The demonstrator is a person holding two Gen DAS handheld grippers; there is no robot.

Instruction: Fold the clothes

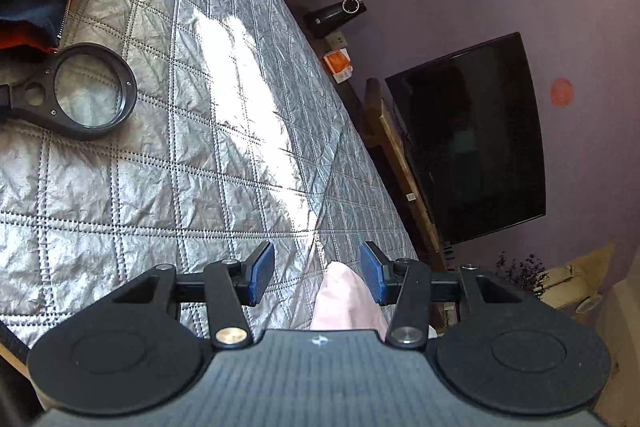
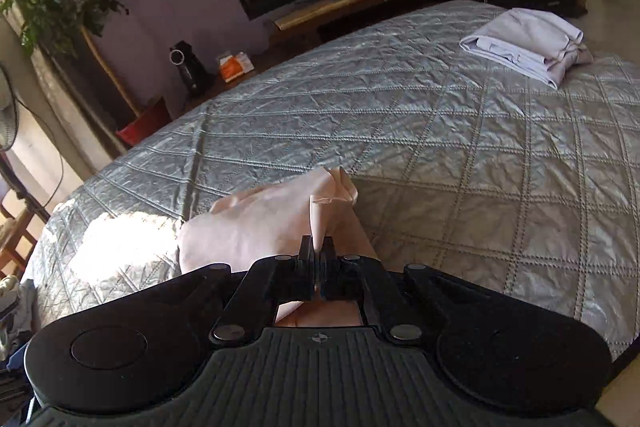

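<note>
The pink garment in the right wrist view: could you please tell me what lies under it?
The pink garment, pinched by the right hand-held gripper, lies on the quilted silver bedspread. Whatever lies directly beneath the cloth is covered.

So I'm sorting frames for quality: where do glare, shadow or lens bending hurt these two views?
Left wrist: a sunlit streak blows out the quilted bedspread, and the fisheye bows the television. Right wrist: a washed-out sun patch sits beside the pink garment, and the right gripper is nearly black.
</note>
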